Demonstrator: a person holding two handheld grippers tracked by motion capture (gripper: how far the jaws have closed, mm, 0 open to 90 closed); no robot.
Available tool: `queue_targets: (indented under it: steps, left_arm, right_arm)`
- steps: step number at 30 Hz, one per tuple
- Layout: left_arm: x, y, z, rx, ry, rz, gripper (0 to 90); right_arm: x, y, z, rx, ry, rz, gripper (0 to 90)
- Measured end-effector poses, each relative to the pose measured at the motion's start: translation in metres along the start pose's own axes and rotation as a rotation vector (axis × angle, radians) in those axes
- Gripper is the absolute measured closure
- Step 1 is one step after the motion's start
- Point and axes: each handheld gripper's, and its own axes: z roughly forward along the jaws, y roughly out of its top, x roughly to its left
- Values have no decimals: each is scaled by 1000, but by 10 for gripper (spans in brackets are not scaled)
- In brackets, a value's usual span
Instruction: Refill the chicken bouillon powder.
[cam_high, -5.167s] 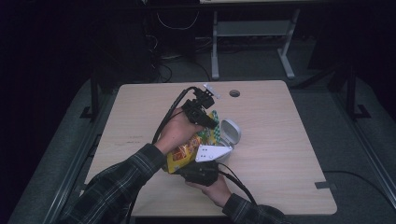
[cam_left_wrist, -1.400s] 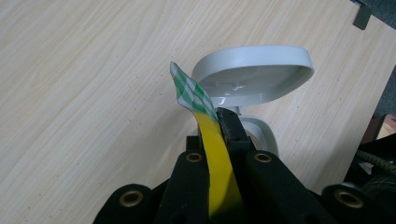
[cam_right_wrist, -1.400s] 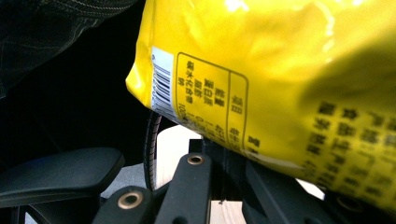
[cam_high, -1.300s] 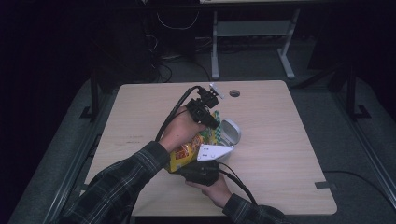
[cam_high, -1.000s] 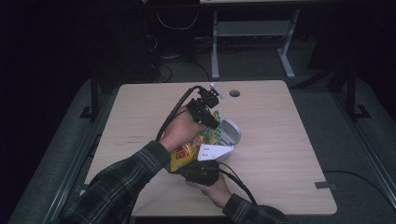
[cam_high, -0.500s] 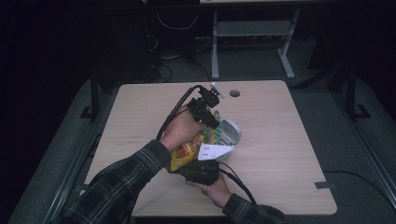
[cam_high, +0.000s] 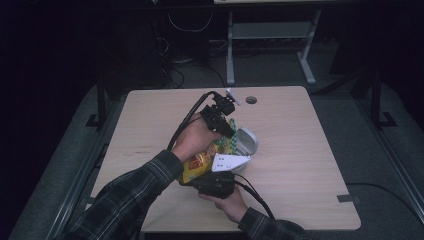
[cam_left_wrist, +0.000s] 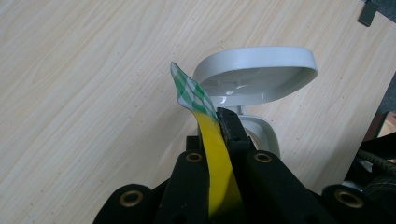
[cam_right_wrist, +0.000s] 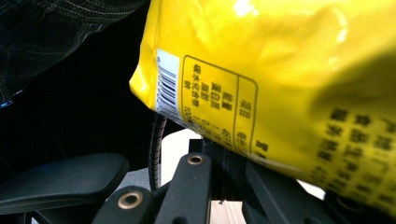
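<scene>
A yellow snack bag (cam_high: 200, 162) with a green-checked top hangs between both grippers above the wooden table (cam_high: 310, 150). My left gripper (cam_high: 226, 131) is shut on the bag's top edge. In the left gripper view its black jaws pinch the bag's yellow strip (cam_left_wrist: 217, 158), and the checked corner sticks out past my left gripper (cam_left_wrist: 219, 122). My right gripper (cam_high: 196, 179) holds the bag from below. In the right gripper view the bag (cam_right_wrist: 261, 70), with its barcode and printed panel, has its lower edge caught in my right gripper (cam_right_wrist: 224, 156).
A small grey container (cam_high: 246, 142) with its flip lid (cam_left_wrist: 257, 74) raised stands on the table just right of the bag. A round cable hole (cam_high: 251, 100) sits near the far edge. Dark floor and a metal frame lie beyond the table.
</scene>
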Motion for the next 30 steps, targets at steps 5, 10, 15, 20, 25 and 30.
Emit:
queue_targets:
  steps: [5,10,15,20,25,30]
  left_arm:
    - [0,0,0,-2,-2,0,900]
    - [0,-1,0,-10,-3,-7,900]
    - [-1,-1,0,-12,-2,-9,900]
    - [0,-2,0,-19,-5,-21,900]
    - [1,-3,-2,-19,-3,-25,900]
    - [1,-2,-1,-19,0,-27,900]
  right_arm:
    - [0,0,0,2,0,-2,900]
    - [0,0,0,4,-1,-2,900]
    - [0,0,0,3,-1,-2,900]
    - [0,0,0,2,4,-3,900]
    - [1,0,0,6,8,-7,900]
    - [0,0,0,6,12,-7,900]
